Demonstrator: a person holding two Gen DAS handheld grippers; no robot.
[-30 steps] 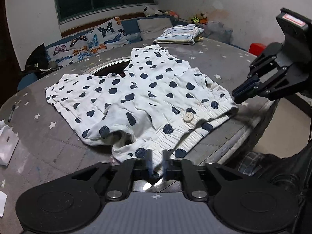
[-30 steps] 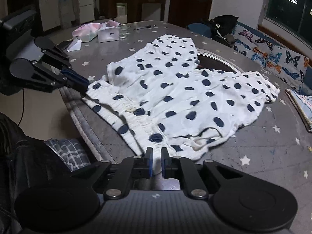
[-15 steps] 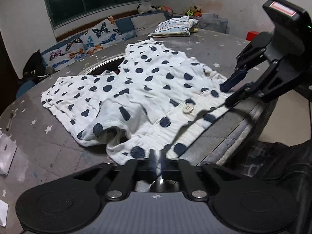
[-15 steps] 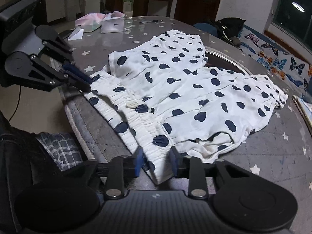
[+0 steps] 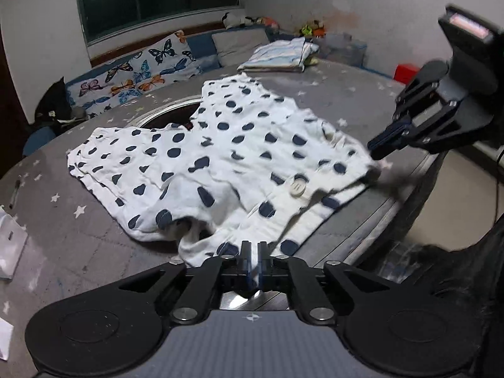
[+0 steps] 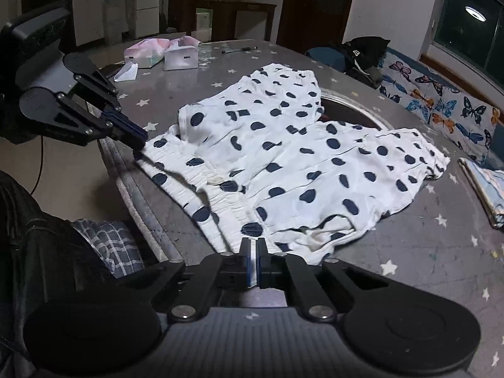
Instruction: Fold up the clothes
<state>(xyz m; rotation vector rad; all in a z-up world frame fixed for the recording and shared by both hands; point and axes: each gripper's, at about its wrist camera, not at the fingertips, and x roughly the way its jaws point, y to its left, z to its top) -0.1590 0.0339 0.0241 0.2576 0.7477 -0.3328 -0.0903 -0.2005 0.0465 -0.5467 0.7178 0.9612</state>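
White shorts with navy polka dots (image 5: 226, 157) lie spread on the grey star-patterned table (image 5: 63, 236), waistband toward the near edge, a white button (image 5: 297, 186) in its middle. My left gripper (image 5: 254, 247) is shut on one end of the waistband. My right gripper (image 6: 254, 245) is shut on the other waistband end; it also shows in the left wrist view (image 5: 376, 149). The left gripper shows in the right wrist view (image 6: 138, 140) pinching the band. The shorts (image 6: 299, 163) stay flat on the table.
A folded striped garment (image 5: 280, 56) lies at the far table edge. A round hole (image 5: 170, 115) in the table sits behind the shorts. Tissue packs (image 6: 163, 55) and white paper (image 5: 11, 239) lie on the table. A butterfly-print sofa (image 5: 135, 72) lines the wall.
The right gripper opened half a second ago and has closed again on the waistband end. The left gripper stayed shut on its end. The waistband is pulled a little straighter.
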